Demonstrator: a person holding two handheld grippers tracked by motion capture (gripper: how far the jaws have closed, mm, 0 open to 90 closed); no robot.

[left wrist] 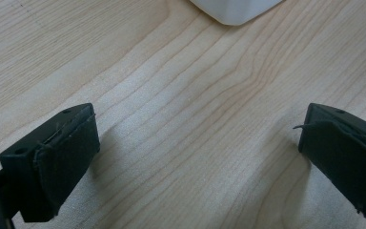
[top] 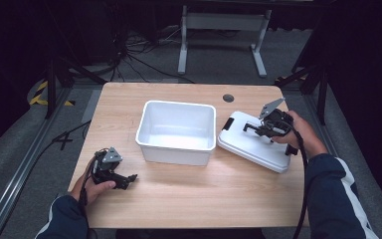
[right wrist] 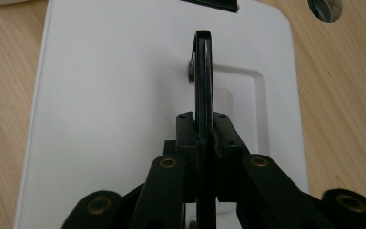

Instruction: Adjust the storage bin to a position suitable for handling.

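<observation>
While the white bin (top: 177, 130) sits empty, the right tool (right wrist: 204, 125) pinches the lid's handle (right wrist: 202, 71); the left tool (left wrist: 195, 148) is spread.

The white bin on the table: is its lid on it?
No, the bin stands open, and the lid lies beside it on the table.

A light wooden table (top: 189, 194) carries a white bin (top: 177, 130) and, beside it, a white lid (top: 251, 142)

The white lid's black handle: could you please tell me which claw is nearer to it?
Right. The right claw is shut on the lid's black handle; the left claw rests open beyond the white bin.
</observation>
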